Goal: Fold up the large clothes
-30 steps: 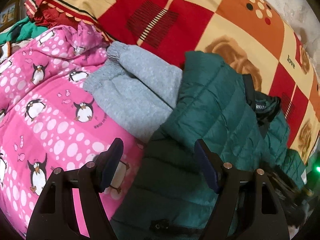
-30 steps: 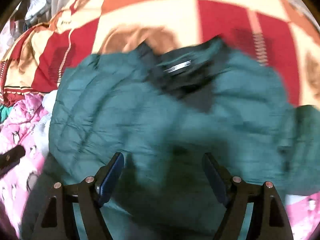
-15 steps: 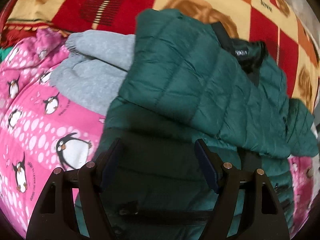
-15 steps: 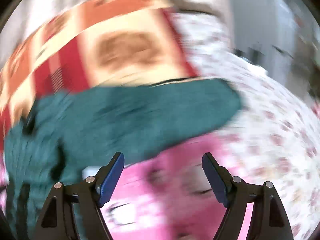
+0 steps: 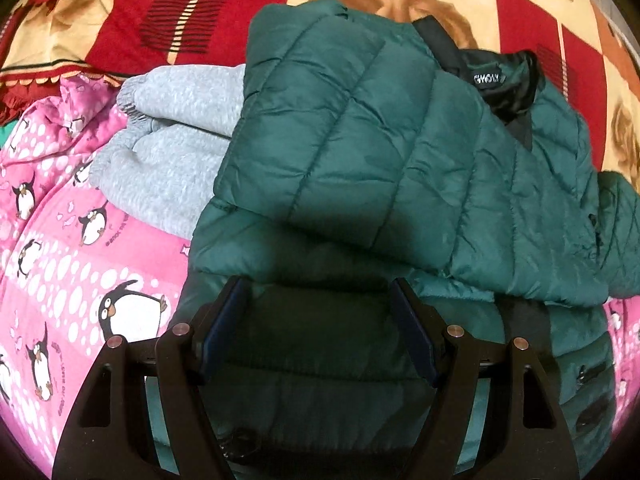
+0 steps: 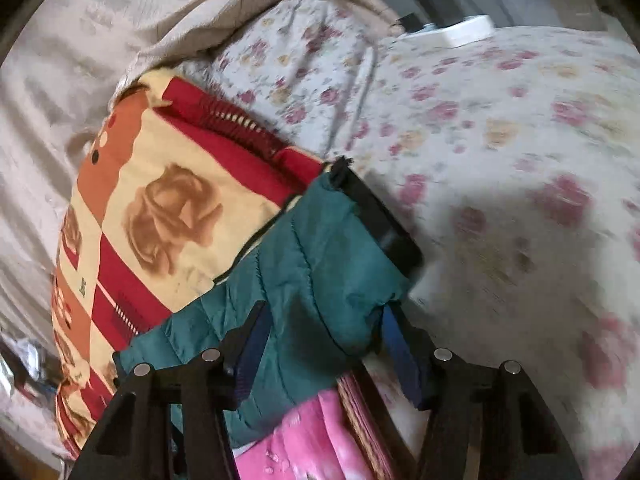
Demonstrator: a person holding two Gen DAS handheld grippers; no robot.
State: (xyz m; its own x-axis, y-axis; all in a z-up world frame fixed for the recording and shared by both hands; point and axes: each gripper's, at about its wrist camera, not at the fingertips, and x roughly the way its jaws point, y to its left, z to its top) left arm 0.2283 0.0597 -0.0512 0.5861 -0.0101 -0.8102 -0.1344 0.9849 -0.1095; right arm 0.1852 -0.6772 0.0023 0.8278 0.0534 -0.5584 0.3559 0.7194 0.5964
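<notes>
Dark green quilted puffer jacket (image 5: 360, 152), mid-fold on a bed. Spread over a pink fleece blanket printed with penguins (image 5: 60, 248), with its black-lined collar (image 5: 508, 80) toward a red, cream and orange patchwork quilt with rose motifs (image 5: 188, 8). One sleeve already laid across the jacket's chest, apparently to narrow the bulk before the body is doubled over. Partly overlapping a folded grey knit sweater (image 5: 176, 144) just beside the jacket's left edge.

Left gripper (image 5: 316, 328) poised low over the jacket's hem end, blue-padded fingers (image 5: 218, 332) spread wide and holding nothing, seemingly waiting to pin or lift the lower panel.

Right gripper (image 6: 320, 340) out at the jacket's far side, where the other green sleeve with its black elastic cuff (image 6: 380, 224) trails off the patchwork quilt toward a white floral bedsheet (image 6: 500, 140). Fingers (image 6: 250, 344) parted with sleeve fabric bunched between them and touching the right pad; not yet pinched, judging by the gap on the left. Placed there, by the look of it, to catch the sleeve near the cuff and carry it back across the jacket's chest.

Beyond the sleeve, at the bed's far edge, a white power strip with a black charger plugged in (image 6: 460, 28). Puffy filling likely to spring back, so a firm bite on the sleeve advisable.
</notes>
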